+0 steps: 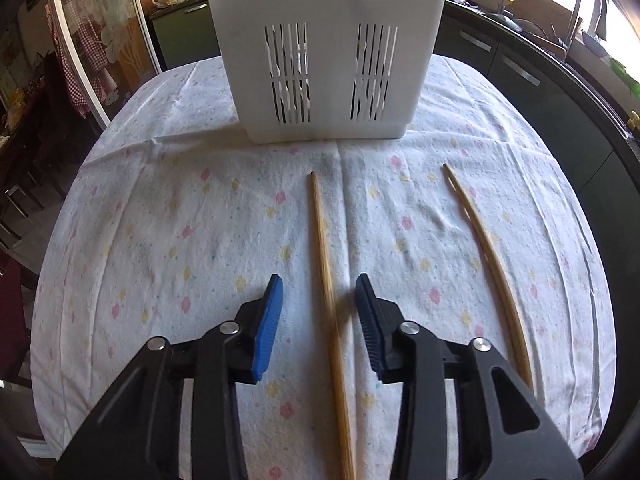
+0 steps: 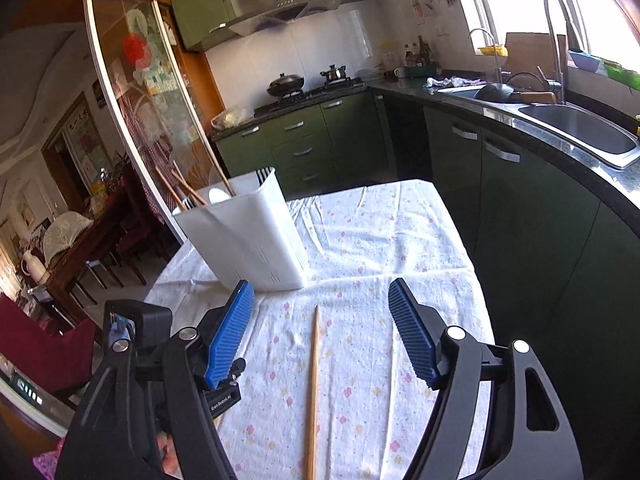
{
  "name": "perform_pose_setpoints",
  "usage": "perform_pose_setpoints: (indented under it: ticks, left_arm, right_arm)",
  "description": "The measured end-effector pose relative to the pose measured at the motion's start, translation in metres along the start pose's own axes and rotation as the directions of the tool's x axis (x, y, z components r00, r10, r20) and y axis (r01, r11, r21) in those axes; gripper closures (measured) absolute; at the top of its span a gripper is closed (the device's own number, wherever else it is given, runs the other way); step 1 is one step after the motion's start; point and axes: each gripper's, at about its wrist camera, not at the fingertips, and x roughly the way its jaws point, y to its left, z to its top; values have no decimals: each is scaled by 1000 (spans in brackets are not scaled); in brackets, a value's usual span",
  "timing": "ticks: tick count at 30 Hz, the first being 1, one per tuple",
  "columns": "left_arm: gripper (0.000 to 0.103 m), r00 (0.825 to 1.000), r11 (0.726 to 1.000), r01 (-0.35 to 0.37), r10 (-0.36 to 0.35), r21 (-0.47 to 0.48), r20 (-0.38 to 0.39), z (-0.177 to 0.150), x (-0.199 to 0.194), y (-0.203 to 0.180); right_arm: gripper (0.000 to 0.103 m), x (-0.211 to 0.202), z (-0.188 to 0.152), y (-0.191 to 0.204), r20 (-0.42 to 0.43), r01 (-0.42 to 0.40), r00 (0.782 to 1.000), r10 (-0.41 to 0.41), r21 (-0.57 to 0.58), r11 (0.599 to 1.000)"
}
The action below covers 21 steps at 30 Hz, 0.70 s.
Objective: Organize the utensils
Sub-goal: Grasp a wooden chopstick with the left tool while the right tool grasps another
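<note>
A white slotted utensil holder (image 1: 326,52) stands on the floral tablecloth (image 1: 160,220). In front of it lies a wooden chopstick (image 1: 320,232), pointing away from me. My left gripper (image 1: 319,278) straddles it low over the cloth; the blue pads (image 1: 268,320) stand either side with a gap, not touching it. A pair of chopsticks (image 1: 488,256) lies further right. In the right wrist view, that pair of chopsticks (image 2: 314,376) lies between the wide-apart fingers of my open right gripper (image 2: 320,284). The holder (image 2: 256,236) has several chopsticks (image 2: 188,190) standing in it.
The left gripper's black body (image 2: 136,320) sits close beside the right gripper's left finger. Green kitchen cabinets (image 2: 520,208) and a counter with a sink (image 2: 580,132) run along the table's right side. A glass sliding door (image 2: 132,120) and dining chairs lie to the left.
</note>
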Motion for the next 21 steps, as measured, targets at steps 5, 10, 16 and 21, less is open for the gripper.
perform_pose_setpoints:
  ticks: [5, 10, 16, 21]
  left_arm:
    - [96, 998, 998, 64, -65, -20, -9, -2, -1, 14]
    - [97, 996, 995, 87, -88, -41, -18, -2, -1, 35]
    - [97, 995, 994, 94, -95, -48, -16, -12, -5, 65]
    - [97, 987, 987, 154, -155, -46, -32, -18, -9, 84]
  right_arm:
    - [44, 55, -19, 13, -212, -43, 977, 28, -65, 997]
    - [55, 101, -36, 26, -353, -14, 935, -39, -147, 989]
    - [55, 131, -43, 29, -396, 53, 911, -118, -172, 984]
    - [53, 147, -46, 33, -423, 91, 890, -168, -194, 977]
